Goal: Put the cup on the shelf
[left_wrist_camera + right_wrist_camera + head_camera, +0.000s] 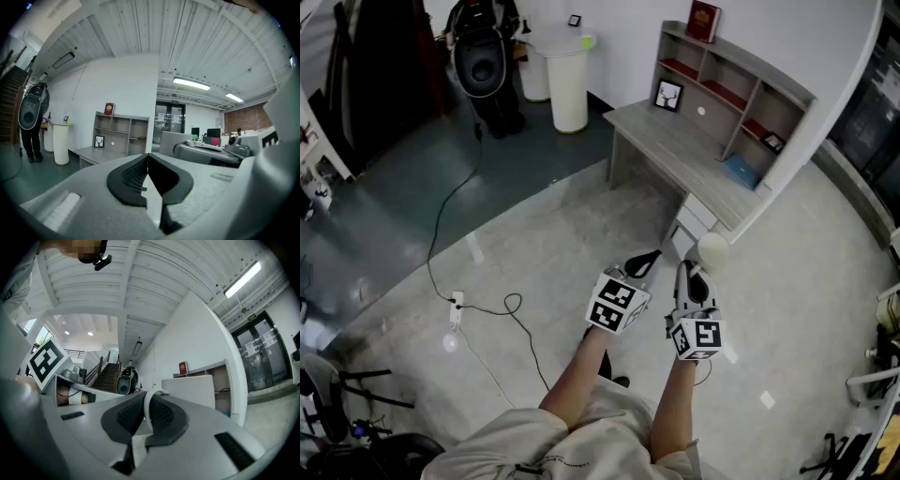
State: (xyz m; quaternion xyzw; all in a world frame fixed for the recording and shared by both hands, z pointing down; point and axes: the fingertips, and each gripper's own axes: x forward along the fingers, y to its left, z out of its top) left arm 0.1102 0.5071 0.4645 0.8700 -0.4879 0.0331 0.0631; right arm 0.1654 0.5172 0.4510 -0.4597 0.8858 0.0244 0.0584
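Currently in transport: the right gripper clamps the round white cup; the left gripper is closed and empty. Next move, by judgement: approach the grey wooden shelf and raise the cup.

Pale polished floor, grey desk with shelf, white round pedestal, ceiling strip light, staircase.

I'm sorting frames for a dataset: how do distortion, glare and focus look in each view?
Head view: even light, sharp, edges bowed slightly. Left gripper view: heavy fisheye, dark corners, glaring ceiling light, left tongs soft up close. Right gripper view: same fisheye, bright lamp strip, right tongs on the cup's handle fairly crisp.
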